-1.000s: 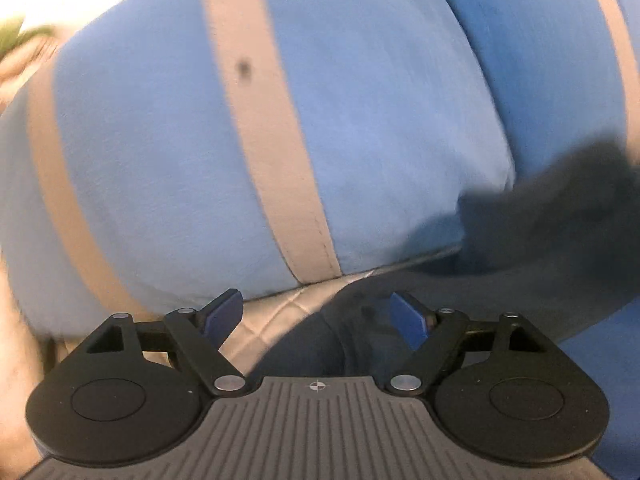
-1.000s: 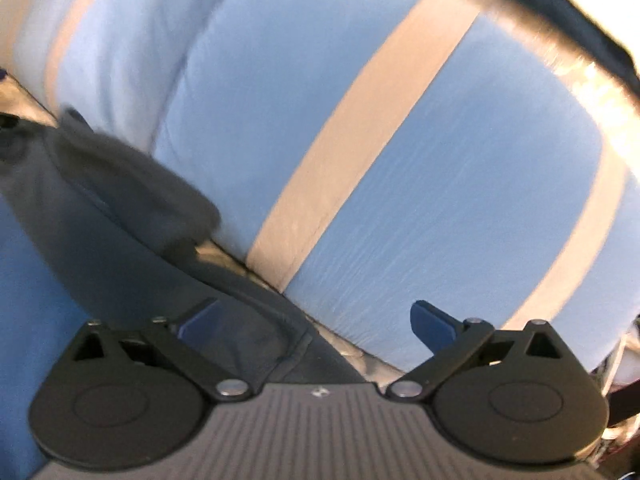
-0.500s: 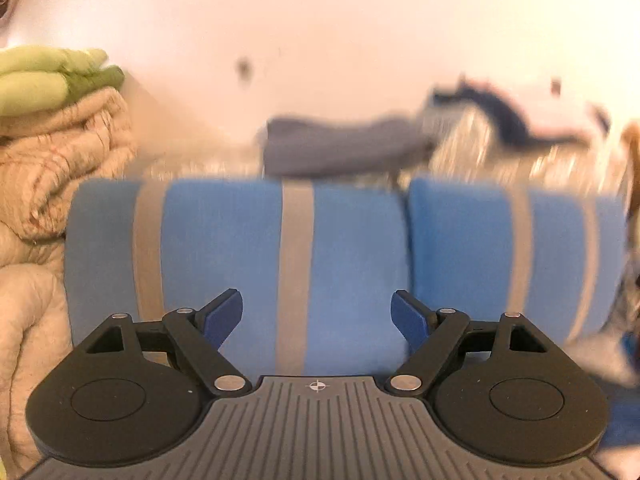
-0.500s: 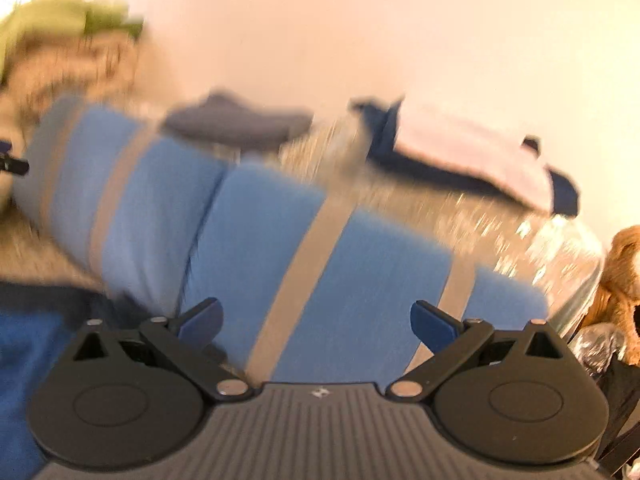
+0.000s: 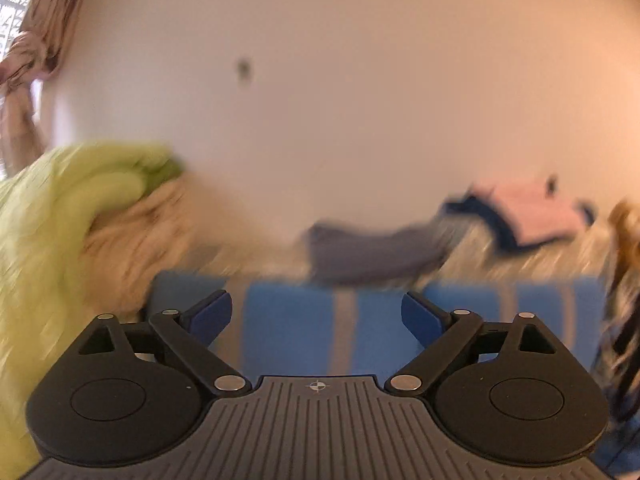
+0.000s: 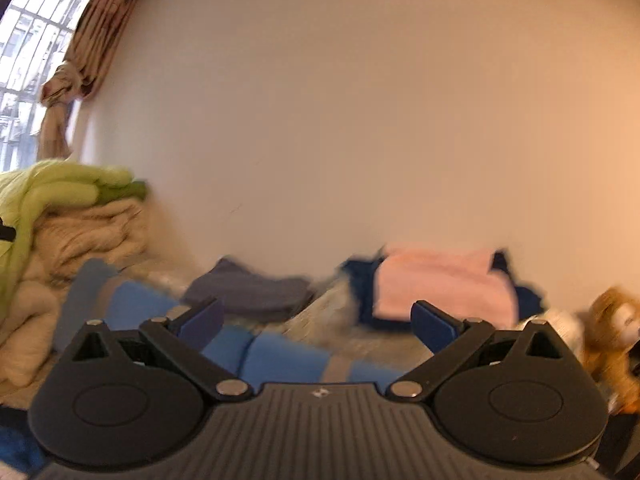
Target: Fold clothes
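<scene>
A folded grey garment (image 5: 376, 252) lies on top of the blue, beige-striped cushions (image 5: 288, 332), and shows as the grey garment (image 6: 248, 288) in the right wrist view. A pink cloth on a navy one (image 5: 532, 220) lies further right, seen again as the pink cloth (image 6: 440, 280). My left gripper (image 5: 316, 314) is open and holds nothing, raised and facing the wall. My right gripper (image 6: 316, 320) is open too, nothing between its fingers, above the blue cushions (image 6: 280, 356). Both views are motion-blurred.
A stack of beige blankets (image 6: 80, 240) topped by a lime-green one (image 6: 60, 184) stands at the left, with the green blanket (image 5: 48, 240) close to the left gripper. A curtain and barred window (image 6: 36, 60) are at upper left. A stuffed toy (image 6: 612, 328) sits at right.
Both grippers have lifted away from the dark garment and the cushions and tilted up, so the wall now fills the views. Both stayed open.
</scene>
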